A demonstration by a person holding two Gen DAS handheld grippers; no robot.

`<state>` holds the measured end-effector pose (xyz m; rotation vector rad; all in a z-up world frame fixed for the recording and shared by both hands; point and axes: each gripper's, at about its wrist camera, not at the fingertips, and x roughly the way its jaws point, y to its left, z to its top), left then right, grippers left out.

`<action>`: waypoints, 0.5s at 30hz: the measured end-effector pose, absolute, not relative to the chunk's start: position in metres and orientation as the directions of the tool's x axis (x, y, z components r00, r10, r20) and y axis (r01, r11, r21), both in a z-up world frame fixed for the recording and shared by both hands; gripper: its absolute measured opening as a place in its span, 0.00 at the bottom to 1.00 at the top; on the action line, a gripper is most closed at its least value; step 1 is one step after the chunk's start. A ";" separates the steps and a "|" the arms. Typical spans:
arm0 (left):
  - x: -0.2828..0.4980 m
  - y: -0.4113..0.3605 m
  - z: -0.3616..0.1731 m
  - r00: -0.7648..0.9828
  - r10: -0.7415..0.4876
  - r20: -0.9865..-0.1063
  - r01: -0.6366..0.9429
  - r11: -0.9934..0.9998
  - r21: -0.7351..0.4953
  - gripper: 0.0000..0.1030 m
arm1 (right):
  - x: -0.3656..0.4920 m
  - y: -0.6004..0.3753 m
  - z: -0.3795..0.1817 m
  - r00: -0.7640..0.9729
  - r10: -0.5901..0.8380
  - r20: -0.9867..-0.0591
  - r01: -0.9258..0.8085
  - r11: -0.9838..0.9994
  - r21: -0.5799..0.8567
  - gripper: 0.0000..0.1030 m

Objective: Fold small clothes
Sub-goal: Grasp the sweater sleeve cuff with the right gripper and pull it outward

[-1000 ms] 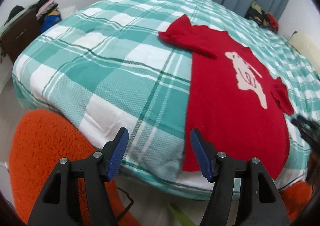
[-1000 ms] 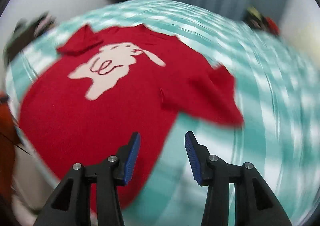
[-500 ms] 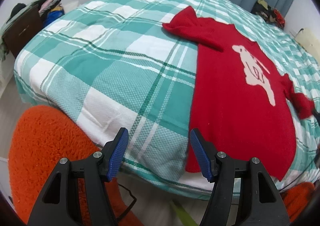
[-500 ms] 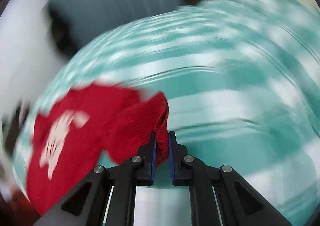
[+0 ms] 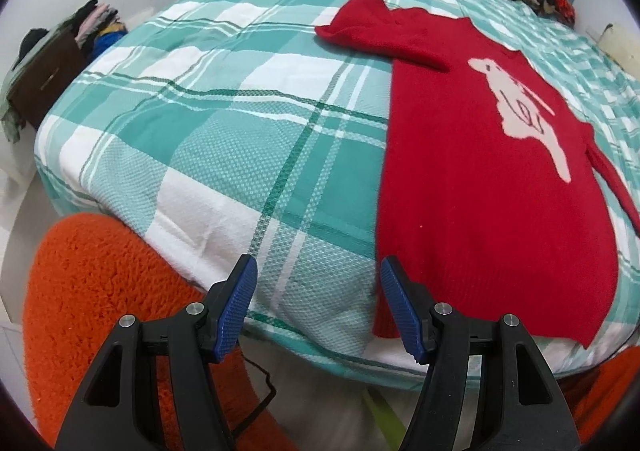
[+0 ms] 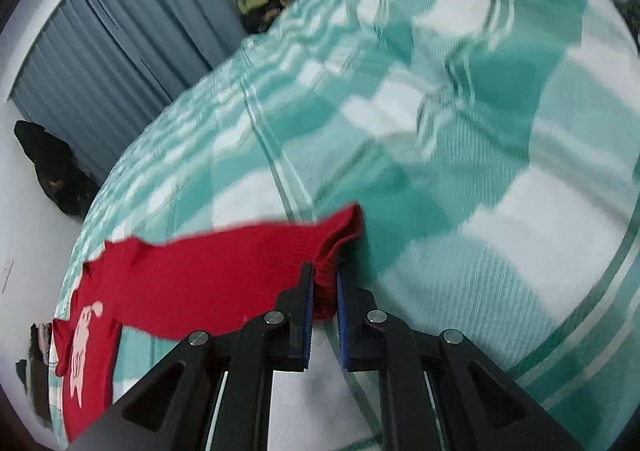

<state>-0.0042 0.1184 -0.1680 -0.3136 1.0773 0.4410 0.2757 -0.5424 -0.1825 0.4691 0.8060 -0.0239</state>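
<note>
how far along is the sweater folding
Early. Done: the red sweater lies spread face up on the plaid bedspread, no fold visible yet. In hand: the right gripper has just closed on the cuff of one sleeve, which is stretched out sideways. The left gripper is open above the hem corner, holding nothing. Left: both sleeves and the body folds.

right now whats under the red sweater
The red sweater lies flat on the green plaid bedcover, which shows all around it. Whatever is beneath its body is covered. The right gripper pinches one sleeve cuff.
</note>
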 end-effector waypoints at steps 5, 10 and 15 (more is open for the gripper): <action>-0.004 0.121 -0.170 0.393 0.187 -0.900 -0.501 0.865 -0.039 0.65 | 0.278 -0.570 -0.198 0.581 0.010 -0.814 0.360 0.894 0.268 0.00; -0.003 0.121 -0.172 0.389 0.183 -0.903 -0.494 0.869 -0.036 0.65 | 0.257 -0.583 -0.208 0.595 0.038 -0.803 0.380 0.867 0.323 0.00; -0.001 0.119 -0.172 0.387 0.183 -0.904 -0.490 0.871 -0.033 0.65 | 0.248 -0.591 -0.201 0.658 0.271 -0.703 0.328 0.737 0.591 0.51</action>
